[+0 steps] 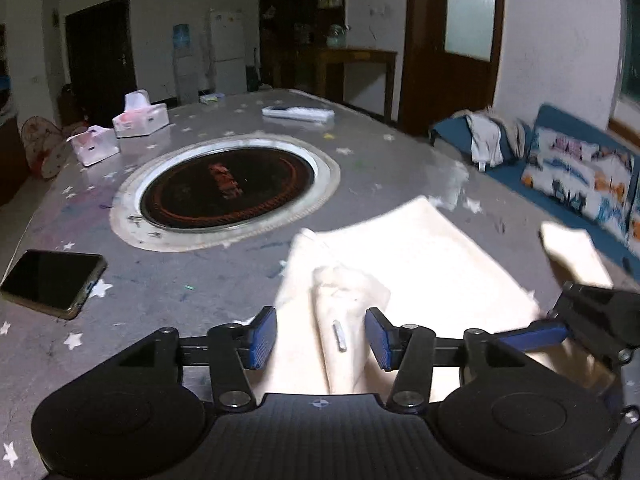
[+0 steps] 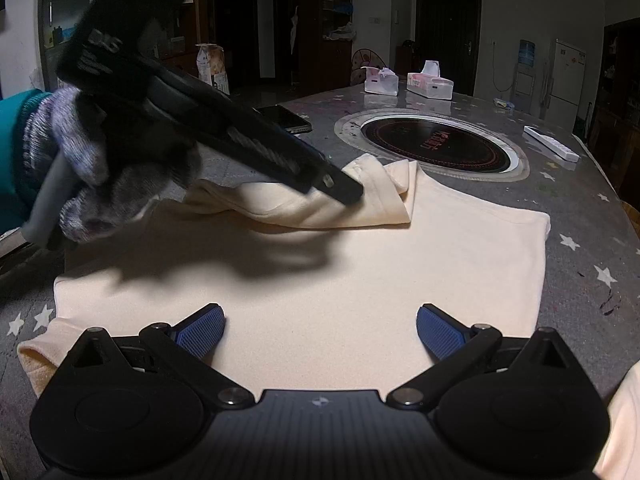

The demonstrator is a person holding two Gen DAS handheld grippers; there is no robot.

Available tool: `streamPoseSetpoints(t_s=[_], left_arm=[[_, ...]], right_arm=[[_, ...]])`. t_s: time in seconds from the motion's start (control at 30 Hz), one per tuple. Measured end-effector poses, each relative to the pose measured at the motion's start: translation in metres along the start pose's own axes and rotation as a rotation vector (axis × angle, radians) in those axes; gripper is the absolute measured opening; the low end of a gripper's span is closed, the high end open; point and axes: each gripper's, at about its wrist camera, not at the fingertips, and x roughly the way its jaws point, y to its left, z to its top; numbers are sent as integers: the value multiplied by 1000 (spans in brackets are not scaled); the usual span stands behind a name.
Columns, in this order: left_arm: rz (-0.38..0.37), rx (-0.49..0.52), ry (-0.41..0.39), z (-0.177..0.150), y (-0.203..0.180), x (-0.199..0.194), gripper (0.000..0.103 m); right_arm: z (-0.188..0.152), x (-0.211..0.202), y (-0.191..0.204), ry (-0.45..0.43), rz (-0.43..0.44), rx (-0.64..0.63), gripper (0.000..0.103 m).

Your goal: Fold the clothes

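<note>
Hovering low over the cream garment [image 2: 360, 280], the right tongs [image 2: 320, 330] are seen with blue pads spread wide apart, nothing between them. The left tongs [image 1: 320, 332] are also apart, pads on either side of a raised cloth fold, not closed on it; a small metal piece [image 1: 340, 336] is seen lying on the fabric between them. In the right wrist view the left tongs [image 2: 348, 194] are tipped down onto a folded-over sleeve section, held by a gloved hand [image 2: 100, 184]; a teal sleeve is visible at the frame edge. The garment is spread flat on the star-patterned desk [image 2: 580, 248], near edge toward the right tongs. Beyond it, a round inset cooktop [image 1: 228, 192] is set in the desk. A phone [image 1: 52, 280], two tissue boxes [image 1: 140, 118] and a white remote [image 1: 298, 113] are placed farther out.
</note>
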Motion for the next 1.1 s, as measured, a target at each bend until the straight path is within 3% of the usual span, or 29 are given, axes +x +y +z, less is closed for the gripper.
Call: streamPoseSetpoints(t_s=[0.07,0.1,0.23,0.37,0.6,0.73,0.9,1.03,1.1], left_arm=[[5,30,-3,-2,-5,3,20],[8,44,-6,-3,-7,4,15],[34,0,-43,1,4,-1,9],[98,-90,-83,11,34,-11,9],[246,-159,-45,14,79,2,9],[330,-161,25,3,89,20,14],[338,-215,11,3,89,8,18],[279,-180,-47,8,65,-17,40],[232,-157,-68,9,50,-27,42]], right_arm=[[0,0,0,0,0,0,103],[0,0,0,0,0,0,103],[0,-1,1,0,0,0,103],[0,-1,0,0,0,0,103],[-1,0,0,0,0,-1,103],[-1,0,0,0,0,-1,103],[-1,-1,0,1,0,0,103],[4,-5,-4,-1,-6,19,103],[6,-10,-11,-10,-17,58,103]])
